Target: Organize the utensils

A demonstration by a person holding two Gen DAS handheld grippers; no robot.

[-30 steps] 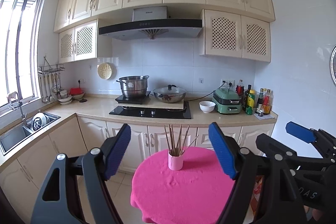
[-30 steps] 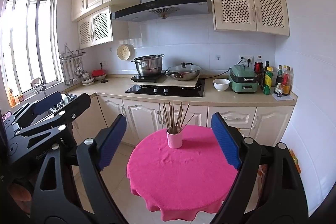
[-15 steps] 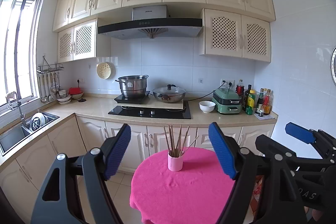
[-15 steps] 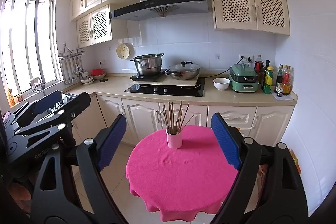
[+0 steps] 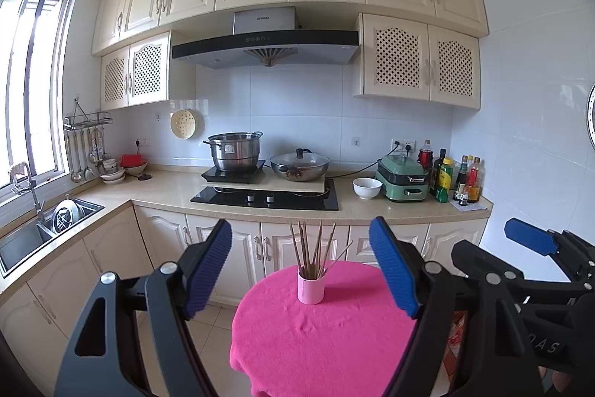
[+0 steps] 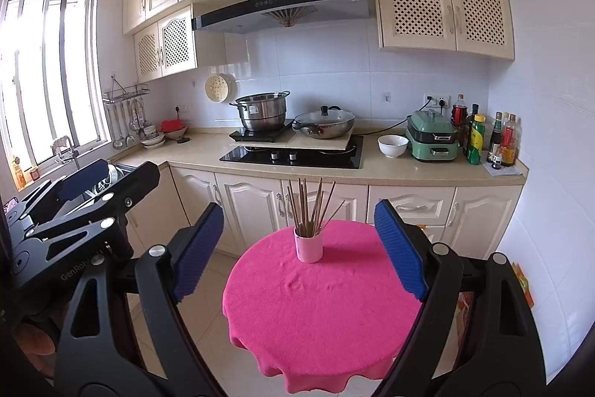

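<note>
Left wrist, chopsticks (image 5: 314,253) upright, fanned

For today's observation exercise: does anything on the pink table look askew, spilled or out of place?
Nothing is spilled or fallen. The pink cup stands upright on the tablecloth; the chopsticks in it splay loosely rather than bundled. The cloth has small wrinkles near the cup.

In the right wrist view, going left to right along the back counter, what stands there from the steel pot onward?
Steel pot → lidded wok → white bowl → green cooker → group of bottles at the right end of the counter.
</note>
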